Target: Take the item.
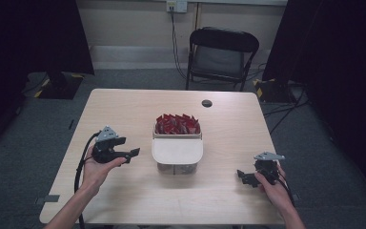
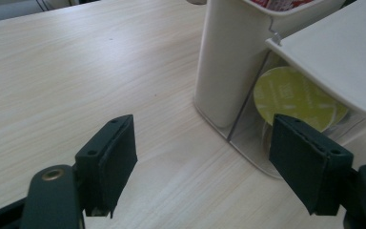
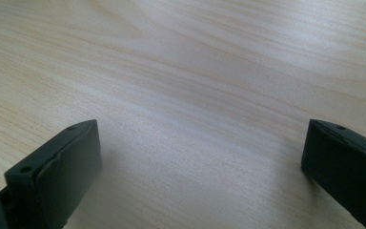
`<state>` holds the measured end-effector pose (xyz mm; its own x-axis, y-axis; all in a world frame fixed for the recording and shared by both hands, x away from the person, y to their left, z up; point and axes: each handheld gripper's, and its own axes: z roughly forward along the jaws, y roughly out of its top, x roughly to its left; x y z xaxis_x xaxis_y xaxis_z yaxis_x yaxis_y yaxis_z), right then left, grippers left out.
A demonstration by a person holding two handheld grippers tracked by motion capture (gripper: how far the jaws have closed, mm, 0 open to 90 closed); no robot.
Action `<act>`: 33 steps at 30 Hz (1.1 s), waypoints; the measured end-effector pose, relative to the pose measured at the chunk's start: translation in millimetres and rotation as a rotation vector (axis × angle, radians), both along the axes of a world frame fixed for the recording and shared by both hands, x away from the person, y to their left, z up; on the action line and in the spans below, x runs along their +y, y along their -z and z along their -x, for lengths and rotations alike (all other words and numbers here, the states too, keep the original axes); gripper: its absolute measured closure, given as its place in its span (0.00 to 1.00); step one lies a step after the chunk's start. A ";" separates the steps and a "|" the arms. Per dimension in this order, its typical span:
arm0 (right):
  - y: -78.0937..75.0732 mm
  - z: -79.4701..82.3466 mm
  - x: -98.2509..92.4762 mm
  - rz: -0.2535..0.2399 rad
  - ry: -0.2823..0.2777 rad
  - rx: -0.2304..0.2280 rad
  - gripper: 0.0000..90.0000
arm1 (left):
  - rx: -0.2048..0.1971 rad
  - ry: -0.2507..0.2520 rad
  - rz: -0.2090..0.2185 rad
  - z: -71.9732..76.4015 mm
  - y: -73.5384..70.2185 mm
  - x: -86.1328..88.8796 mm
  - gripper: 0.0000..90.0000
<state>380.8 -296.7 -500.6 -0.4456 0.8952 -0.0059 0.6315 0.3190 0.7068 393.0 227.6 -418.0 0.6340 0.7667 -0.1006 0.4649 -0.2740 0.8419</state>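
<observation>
- Two handheld grippers sit over a pale wooden table (image 1: 124,114), one in each of a person's hands, both with jaws spread apart and nothing between them.
- Left gripper (image 1: 132,153) points toward the container (image 1: 177,152) at the table's middle; the aim suggests it is lining up on the container's near left side, and it does not touch it.
- From the left gripper view, its two black pads (image 2: 112,162) frame bare wood, with the container's white wall (image 2: 228,62) just ahead and to the right.
- Right gripper (image 1: 242,176) rests low near the table's right front edge, well apart from the container, apparently waiting; the right gripper view has bare wood between its pads (image 3: 62,171).
- Container looks like a white two-level box: an open back section packed with red packets (image 1: 177,124), and a lower front section under a flat white lid (image 1: 177,149).
- Through the clear front wall, round yellow-green discs (image 2: 290,98) stand on edge inside.
- Behind the table stands a black folding chair (image 1: 221,52).
</observation>
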 end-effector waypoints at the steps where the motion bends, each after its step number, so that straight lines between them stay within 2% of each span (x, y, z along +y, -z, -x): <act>1: 0.0 0.0 0.0 0.000 0.000 0.000 0.00 | 0.000 0.003 0.009 -0.6 -1.7 -0.9 0.27; 3: 0.0 0.0 0.0 0.000 0.000 0.000 0.00 | -0.008 0.016 0.022 -2.1 -6.1 -2.6 0.27; 7: 0.0 0.0 0.0 0.000 0.000 0.000 0.00 | -0.046 0.028 0.013 -2.8 -13.9 -7.8 0.29; 9: 0.0 0.0 0.0 0.000 0.000 0.000 0.00 | -0.072 0.010 -0.004 -2.7 -17.1 -11.0 0.29; 14: 0.0 0.0 0.0 0.000 0.000 0.000 0.00 | -0.096 0.025 0.020 -6.0 -24.9 -16.4 0.31; 21: 0.0 0.0 0.0 0.000 0.000 0.000 0.00 | -0.086 0.047 0.038 -17.2 -31.0 -20.2 0.32; 23: 0.0 0.0 0.0 0.000 0.000 0.000 0.00 | -0.065 0.062 0.037 -19.9 -32.9 -21.3 0.31; 25: 0.0 0.0 0.0 0.000 0.000 0.000 0.00 | -0.037 0.064 0.059 -22.6 -35.4 -22.7 0.32; 28: 0.0 0.0 0.0 0.000 0.000 0.000 0.00 | -0.042 0.072 0.035 -23.7 -37.9 -27.1 0.32; 33: 0.0 0.0 0.0 0.000 0.000 0.000 0.00 | -0.054 0.093 0.038 -28.0 -35.8 -33.6 0.33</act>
<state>380.7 -296.7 -500.6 -0.4456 0.8952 -0.0057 0.6317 0.3189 0.7066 421.0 194.1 -382.3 0.7072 0.7009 -0.0927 0.3930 -0.2808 0.8756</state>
